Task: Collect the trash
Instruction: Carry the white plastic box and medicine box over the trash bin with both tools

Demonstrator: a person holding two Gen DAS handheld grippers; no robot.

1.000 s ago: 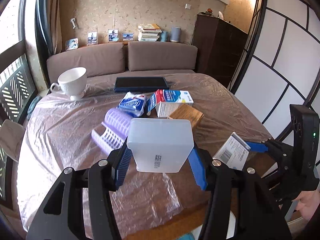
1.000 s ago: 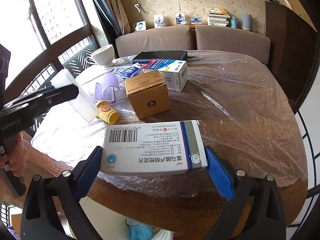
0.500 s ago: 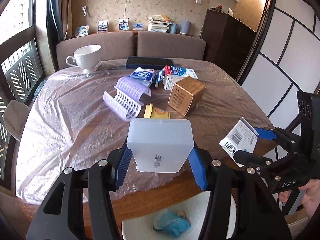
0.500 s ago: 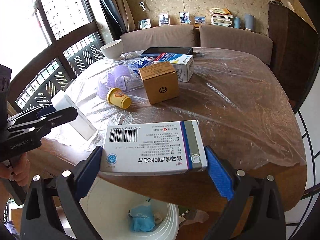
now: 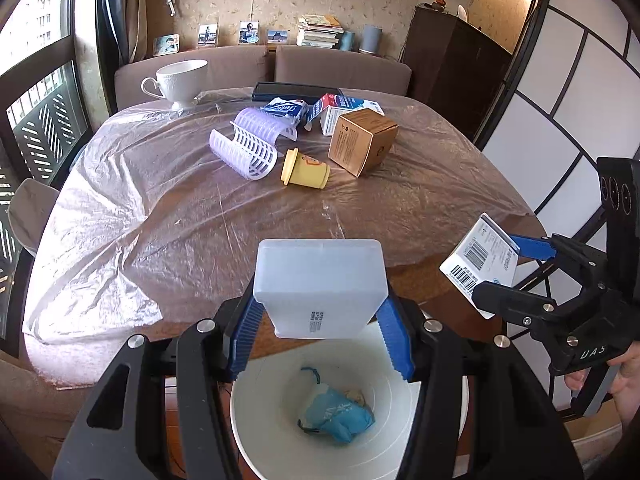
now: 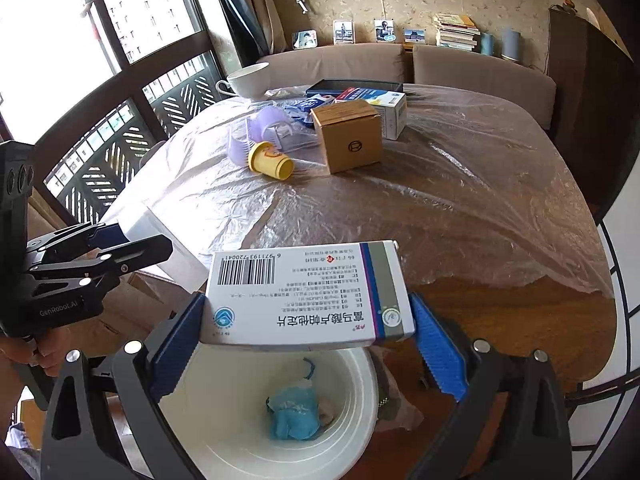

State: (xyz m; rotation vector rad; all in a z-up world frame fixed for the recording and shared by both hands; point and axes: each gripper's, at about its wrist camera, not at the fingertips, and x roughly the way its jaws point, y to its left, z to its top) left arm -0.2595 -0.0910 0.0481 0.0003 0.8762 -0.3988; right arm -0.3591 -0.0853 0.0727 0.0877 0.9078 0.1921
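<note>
My left gripper [image 5: 320, 332] is shut on a translucent white plastic box [image 5: 320, 284] and holds it above a white trash bin [image 5: 260, 432] that stands below the table's near edge. My right gripper [image 6: 308, 332] is shut on a white medicine carton [image 6: 308, 296] with a barcode, also above the bin [image 6: 224, 440]. A crumpled blue wrapper [image 5: 336, 416] lies in the bin. In the left wrist view the right gripper [image 5: 508, 272] shows at the right with the carton [image 5: 478, 262]. In the right wrist view the left gripper [image 6: 132, 240] shows at the left.
On the plastic-covered table [image 5: 200, 216] lie a yellow cup [image 5: 304, 168] on its side, a brown cardboard box [image 5: 360, 144], purple ribbed holders [image 5: 248, 148], a tissue pack [image 5: 286, 108], a red-blue-white carton [image 5: 340, 110], a dark tablet [image 5: 296, 90] and a white teacup [image 5: 180, 80].
Both grippers have pulled back from over the table to the near edge with their items held. The white bin has come into full view below them.
</note>
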